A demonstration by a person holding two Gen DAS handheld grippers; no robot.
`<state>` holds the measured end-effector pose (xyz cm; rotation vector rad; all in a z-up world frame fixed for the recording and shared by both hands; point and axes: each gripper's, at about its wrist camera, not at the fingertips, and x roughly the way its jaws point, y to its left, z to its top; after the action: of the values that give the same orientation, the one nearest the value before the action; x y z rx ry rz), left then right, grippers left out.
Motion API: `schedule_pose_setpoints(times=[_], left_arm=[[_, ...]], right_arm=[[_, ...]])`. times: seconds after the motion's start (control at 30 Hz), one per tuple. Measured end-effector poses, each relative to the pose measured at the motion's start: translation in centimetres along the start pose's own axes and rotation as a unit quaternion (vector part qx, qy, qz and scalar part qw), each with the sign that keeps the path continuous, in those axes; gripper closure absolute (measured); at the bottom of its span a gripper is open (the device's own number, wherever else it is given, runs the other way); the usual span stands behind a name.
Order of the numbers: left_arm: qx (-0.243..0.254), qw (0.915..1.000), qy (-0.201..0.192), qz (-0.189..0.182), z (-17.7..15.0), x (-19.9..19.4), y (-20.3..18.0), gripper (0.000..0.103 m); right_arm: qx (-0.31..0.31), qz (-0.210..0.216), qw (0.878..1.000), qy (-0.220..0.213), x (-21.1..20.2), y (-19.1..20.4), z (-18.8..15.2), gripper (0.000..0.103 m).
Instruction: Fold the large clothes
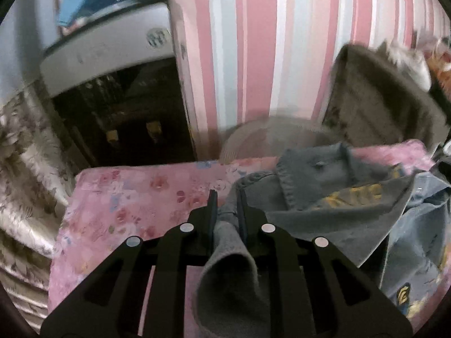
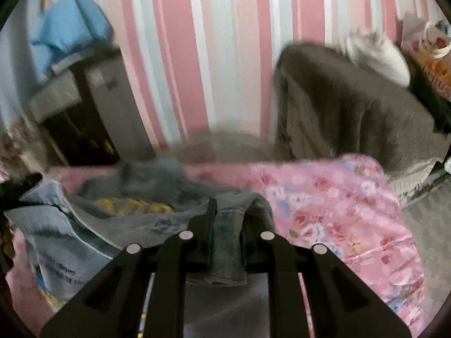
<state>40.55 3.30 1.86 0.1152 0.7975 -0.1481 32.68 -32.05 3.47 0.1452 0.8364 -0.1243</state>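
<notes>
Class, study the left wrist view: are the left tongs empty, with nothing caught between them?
No: the left tongs are closed on a fold of the grey denim jacket, which hangs down between them over the pink floral sheet.

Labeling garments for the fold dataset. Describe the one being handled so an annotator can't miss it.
Find the pink floral bedspread below the striped wall. The denim jacket lies crumpled on it, each hand-held gripper pinching an edge. Its grey-blue collar and yellow lettering distinguish it from the brown fabric behind.
</notes>
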Motion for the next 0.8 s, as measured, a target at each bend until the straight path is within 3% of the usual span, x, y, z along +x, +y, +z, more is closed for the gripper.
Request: schedule_pose_setpoints(times=[0.13, 0.23, 0.3, 0.37, 0.43, 0.47, 0.6, 0.8], left_arm=[[0.017, 0.9994, 0.029, 0.011, -0.9, 4.2, -0.6, 0.089], [0.024, 0.9989, 0.039, 0.011, -1.6, 5.6, -0.8, 0.085], [0.02, 0.9989, 0.041, 0.009, -1.5, 5.6, -0.5, 0.075], [0.011, 0.9993, 0.034, 0.011, -1.2, 5.2, -0.1, 0.051], [0.0, 0.9997, 0.023, 0.005, -0.9, 4.2, 0.4, 0.046], [-0.004, 0.9998, 0.019, 0.002, -0.7, 3.7, 0.6, 0.04], [0.0, 0.9999, -0.007, 0.011, -0.3, 1.2, 1.1, 0.018], [0.004, 0.9992, -0.036, 0.019, -0.7, -2.2, 2.8, 0.004]], right_arm=[[-0.001, -0.007, 0.999, 0.045, 4.6, -0.4, -1.8, 0.088], [0.0, 0.004, 0.999, 0.046, 5.1, -0.6, -2.3, 0.084], [0.011, 0.027, 0.999, 0.044, 4.5, -1.0, -2.0, 0.08], [0.021, 0.055, 0.998, 0.039, 3.6, -1.2, -1.5, 0.071], [0.033, 0.077, 0.996, 0.018, 1.8, -1.4, -1.0, 0.047], [0.035, 0.083, 0.996, 0.007, 1.0, -1.4, -0.8, 0.043], [0.025, 0.103, 0.994, -0.03, -2.1, -1.8, -0.2, 0.039], [-0.015, 0.074, 0.997, -0.029, -2.5, -2.8, -1.2, 0.036]])
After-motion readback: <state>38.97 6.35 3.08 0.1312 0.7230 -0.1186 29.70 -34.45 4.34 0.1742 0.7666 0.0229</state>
